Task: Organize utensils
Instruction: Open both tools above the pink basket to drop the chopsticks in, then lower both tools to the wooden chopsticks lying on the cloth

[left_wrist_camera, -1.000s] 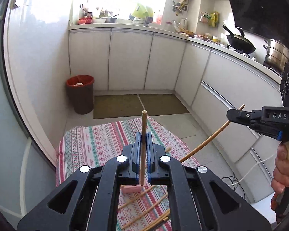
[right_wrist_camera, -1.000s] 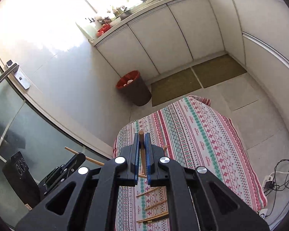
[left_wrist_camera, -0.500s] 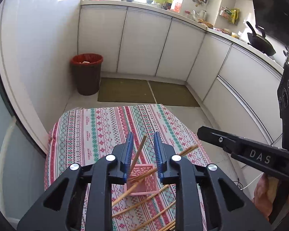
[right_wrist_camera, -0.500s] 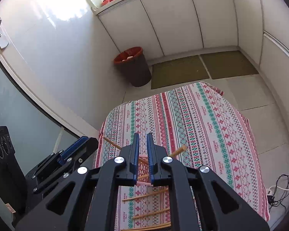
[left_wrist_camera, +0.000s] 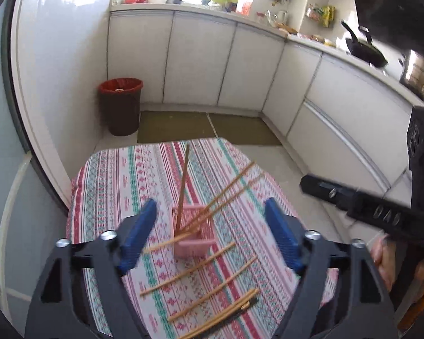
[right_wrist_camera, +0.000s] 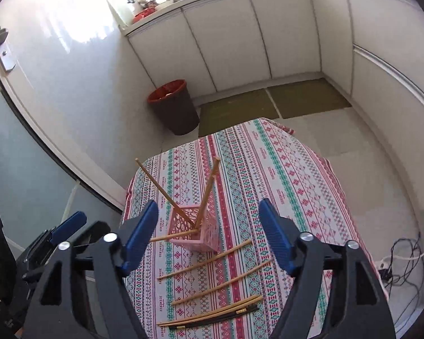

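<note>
Left tool [left_wrist_camera: 210,234]: blue pads spread wide, the jaws having just been opening; nothing gripped. The pink basket and its chopsticks show in the gap, untouched by either pad.
Right tool [right_wrist_camera: 207,234]: blue pads likewise spread wide, just opened; nothing gripped. In the left wrist view it appears as a black bar at right [left_wrist_camera: 361,206], with part of a person's hand [left_wrist_camera: 387,260] below it.
Pink basket [right_wrist_camera: 196,233]: small openwork holder, standing on the desk near its middle.
Chopsticks in basket [right_wrist_camera: 207,195]: wooden sticks with lower ends inside the holder, leaning outward in different directions; one [left_wrist_camera: 183,189] stands nearly upright in the left wrist view, others slant to the right.
Loose chopsticks [right_wrist_camera: 205,260]: several light wooden sticks lying flat on the cloth, on the near side of the basket, roughly parallel.
Dark chopsticks [right_wrist_camera: 217,315]: black pair with yellow bands, lying at the near edge beside a light pair.
Desk [right_wrist_camera: 282,169]: covered with a striped cloth in red, green and white.
Waste bin [right_wrist_camera: 173,107]: dark, red-rimmed, on the floor beyond the desk, by white cabinets.
</note>
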`<action>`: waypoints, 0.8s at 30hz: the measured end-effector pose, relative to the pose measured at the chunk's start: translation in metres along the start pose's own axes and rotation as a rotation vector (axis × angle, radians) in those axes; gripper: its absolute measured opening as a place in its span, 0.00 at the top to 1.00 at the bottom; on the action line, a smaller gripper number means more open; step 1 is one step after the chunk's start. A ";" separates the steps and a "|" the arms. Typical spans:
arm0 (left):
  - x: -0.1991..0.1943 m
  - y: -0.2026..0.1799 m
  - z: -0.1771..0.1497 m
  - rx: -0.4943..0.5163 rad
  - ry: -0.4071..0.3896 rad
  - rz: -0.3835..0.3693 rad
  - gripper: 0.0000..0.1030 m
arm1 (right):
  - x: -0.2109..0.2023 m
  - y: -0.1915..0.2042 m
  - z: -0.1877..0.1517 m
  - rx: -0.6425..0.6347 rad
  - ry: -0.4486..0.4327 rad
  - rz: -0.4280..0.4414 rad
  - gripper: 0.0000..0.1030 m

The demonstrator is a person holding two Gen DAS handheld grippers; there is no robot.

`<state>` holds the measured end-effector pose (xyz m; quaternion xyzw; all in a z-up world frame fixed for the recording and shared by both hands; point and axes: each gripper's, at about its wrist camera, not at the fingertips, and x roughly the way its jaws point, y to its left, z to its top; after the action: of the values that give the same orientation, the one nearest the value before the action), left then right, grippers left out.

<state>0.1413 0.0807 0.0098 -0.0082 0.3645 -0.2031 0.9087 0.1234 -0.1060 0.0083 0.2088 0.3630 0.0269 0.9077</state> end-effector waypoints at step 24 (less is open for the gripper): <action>0.152 0.058 -0.141 0.236 0.630 0.126 0.41 | 0.105 -0.153 -0.126 0.466 0.475 -0.095 0.18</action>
<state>0.1674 0.0959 -0.2032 0.1825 0.6012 -0.1798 0.7569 0.1002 -0.1792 -0.2021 0.3814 0.5702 -0.0514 0.7258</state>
